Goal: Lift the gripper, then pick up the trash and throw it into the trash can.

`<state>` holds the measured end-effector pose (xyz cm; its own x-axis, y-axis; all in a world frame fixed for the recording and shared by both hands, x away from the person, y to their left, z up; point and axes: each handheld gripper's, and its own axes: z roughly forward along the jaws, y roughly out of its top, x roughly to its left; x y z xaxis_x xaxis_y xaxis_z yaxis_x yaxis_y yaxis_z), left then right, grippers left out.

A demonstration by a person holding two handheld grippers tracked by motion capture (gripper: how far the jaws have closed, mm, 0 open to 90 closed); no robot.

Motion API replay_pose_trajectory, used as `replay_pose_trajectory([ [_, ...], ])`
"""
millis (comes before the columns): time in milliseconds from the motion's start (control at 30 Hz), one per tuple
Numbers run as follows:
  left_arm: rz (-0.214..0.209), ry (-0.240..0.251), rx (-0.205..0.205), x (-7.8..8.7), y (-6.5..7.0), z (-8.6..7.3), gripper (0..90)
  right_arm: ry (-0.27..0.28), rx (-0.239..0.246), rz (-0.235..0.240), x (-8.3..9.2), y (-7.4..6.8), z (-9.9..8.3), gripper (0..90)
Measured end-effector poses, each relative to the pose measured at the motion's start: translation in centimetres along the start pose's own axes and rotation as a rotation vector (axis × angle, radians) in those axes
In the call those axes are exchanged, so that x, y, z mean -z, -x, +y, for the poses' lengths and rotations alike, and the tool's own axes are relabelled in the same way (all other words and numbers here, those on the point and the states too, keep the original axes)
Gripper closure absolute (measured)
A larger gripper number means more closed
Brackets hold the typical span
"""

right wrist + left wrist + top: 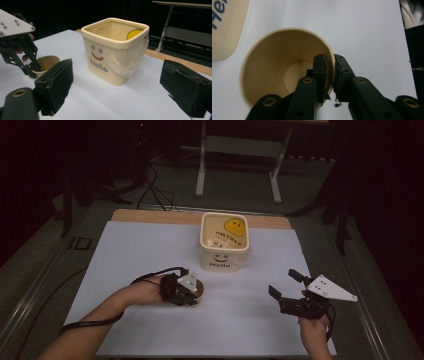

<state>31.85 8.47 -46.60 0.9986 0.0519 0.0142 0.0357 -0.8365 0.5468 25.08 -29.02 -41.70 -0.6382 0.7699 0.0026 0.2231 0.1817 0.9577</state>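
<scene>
left hand-held gripper (329, 75) astride cup rim (287, 31)

We see the tan paper cup (198, 290) on the white bench (150, 250), before and left of the square cream "Hello" tub (224, 242).
</scene>
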Motion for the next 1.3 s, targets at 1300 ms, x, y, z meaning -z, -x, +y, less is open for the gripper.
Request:
replay_pose_trajectory([
  [1300, -0.026, 0.083, -0.049, 8.2, 0.5, 3.8, 88.3, 0.009, -0.007, 0.001, 0.2, 0.0, 0.3, 11.6],
])
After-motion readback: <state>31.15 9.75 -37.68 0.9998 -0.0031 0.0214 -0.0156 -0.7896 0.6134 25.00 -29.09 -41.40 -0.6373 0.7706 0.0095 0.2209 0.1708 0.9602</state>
